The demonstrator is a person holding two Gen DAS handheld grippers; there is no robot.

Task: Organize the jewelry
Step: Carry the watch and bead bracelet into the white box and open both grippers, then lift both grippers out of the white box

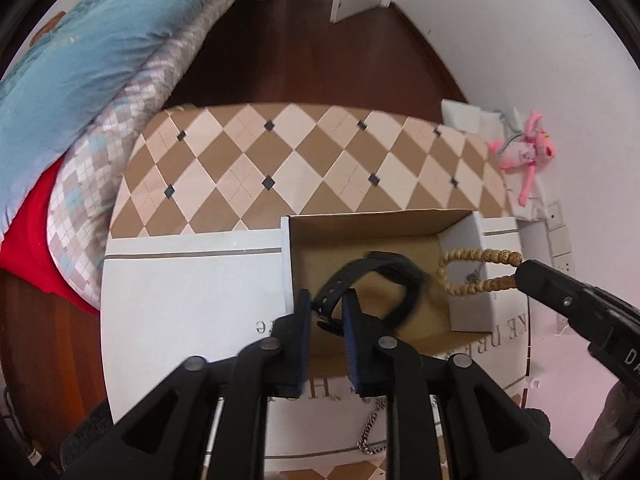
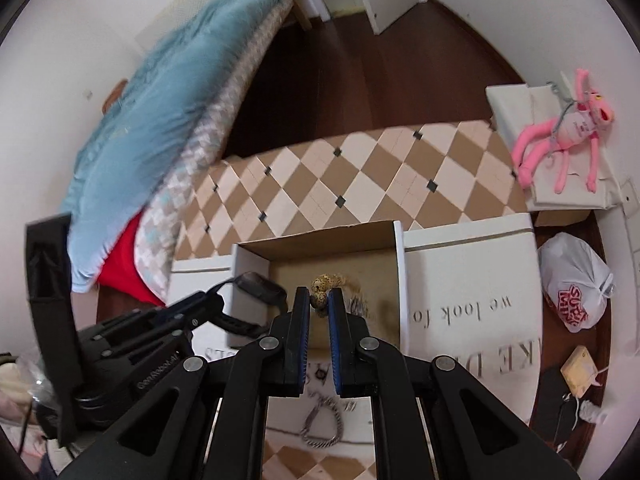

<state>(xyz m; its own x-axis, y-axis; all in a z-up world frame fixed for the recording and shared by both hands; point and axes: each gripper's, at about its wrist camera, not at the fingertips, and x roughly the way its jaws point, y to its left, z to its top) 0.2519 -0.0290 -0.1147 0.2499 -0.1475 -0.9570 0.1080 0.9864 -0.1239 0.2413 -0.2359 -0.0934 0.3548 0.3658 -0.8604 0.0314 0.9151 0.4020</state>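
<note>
My left gripper is shut on the strap of a black watch, which hangs over the open cardboard box. My right gripper is shut on a tan wooden bead bracelet above the same box. In the left wrist view the bracelet loops out from the right gripper's tip. In the right wrist view the watch sits in the left gripper at the left. A silver chain bracelet lies on the white flap near me; it also shows in the left wrist view.
The box's white flaps spread over a table with a diamond-pattern cloth. A bed with a blue quilt stands at left. A pink plush toy, a white plastic bag and small items lie at right.
</note>
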